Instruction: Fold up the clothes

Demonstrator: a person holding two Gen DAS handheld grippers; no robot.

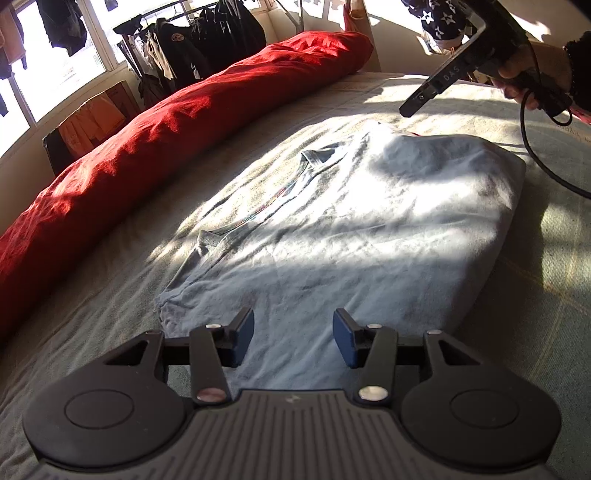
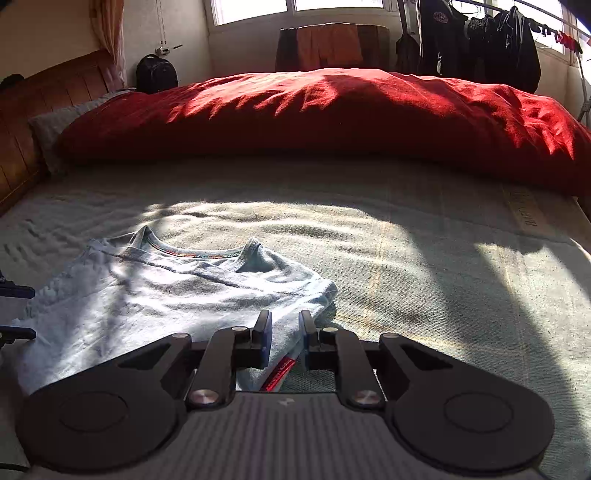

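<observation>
Left wrist view showed one pale blue T-shirt (image 1: 332, 221) lying on the bed (image 1: 110, 295), already doubled into a rough rectangle with its neckline at about ten o'clock and its sleeves out of sight. That shape would fit a fold partly made, or a finished one being checked. The left hand-held gripper (image 1: 293, 341) hung over the shirt's near edge at six o'clock with its jaws well apart and nothing between them, probably placed there so it could take that edge or press it flat.

At one o'clock in the same view, a hand (image 1: 532, 74) held the right hand-held gripper (image 1: 408, 109) above the shirt's far side, clear of the cloth. In the right wrist view its own right hand-held gripper (image 2: 286, 341) stood over the shirt's corner, where a red label (image 2: 279, 374) showed. The jaws were close but still had a narrow gap, and no cloth was pinched in it as far as could be seen. Working from opposite sides would let the two tools lift or smooth the shirt evenly.

One long red duvet (image 2: 314, 118) lay rolled along the far side of the bed at twelve o'clock, likely pushed back for room. Several dark garments (image 2: 480, 44) hung on a rack (image 1: 177, 13) by the windows.
</observation>
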